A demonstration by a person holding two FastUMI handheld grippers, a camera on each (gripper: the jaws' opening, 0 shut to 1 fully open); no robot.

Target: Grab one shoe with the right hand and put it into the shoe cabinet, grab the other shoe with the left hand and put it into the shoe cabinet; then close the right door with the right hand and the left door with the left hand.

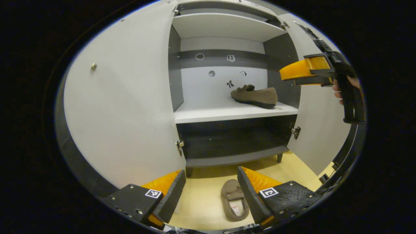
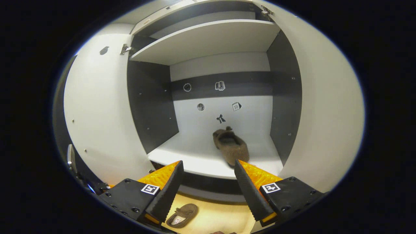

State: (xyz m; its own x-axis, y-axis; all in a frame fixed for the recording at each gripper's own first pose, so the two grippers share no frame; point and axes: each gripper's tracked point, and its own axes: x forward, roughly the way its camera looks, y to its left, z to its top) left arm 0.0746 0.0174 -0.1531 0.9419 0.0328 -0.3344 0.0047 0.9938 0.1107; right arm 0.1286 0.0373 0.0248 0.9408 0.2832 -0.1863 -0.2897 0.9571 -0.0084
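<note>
One brown slipper (image 1: 255, 96) (image 2: 231, 146) lies on the white middle shelf (image 1: 227, 113) (image 2: 195, 156) of the open shoe cabinet. The other brown slipper (image 1: 234, 200) (image 2: 182, 214) lies on the yellowish floor in front of the cabinet. My left gripper (image 1: 211, 191) hangs open above that floor slipper, apart from it. My right gripper (image 2: 208, 185) is open just in front of the shelf edge, close to the shelved slipper and holding nothing. In the left gripper view the right gripper (image 1: 294, 75) appears at the upper right, held by a hand (image 1: 339, 89).
Both white cabinet doors stand open: the left door (image 1: 123, 107) (image 2: 97, 123) and the right door (image 1: 320, 126) (image 2: 321, 113). A higher white shelf (image 1: 224, 27) (image 2: 201, 42) and a dark bottom compartment (image 1: 234, 143) flank the middle shelf. The cabinet stands on short legs.
</note>
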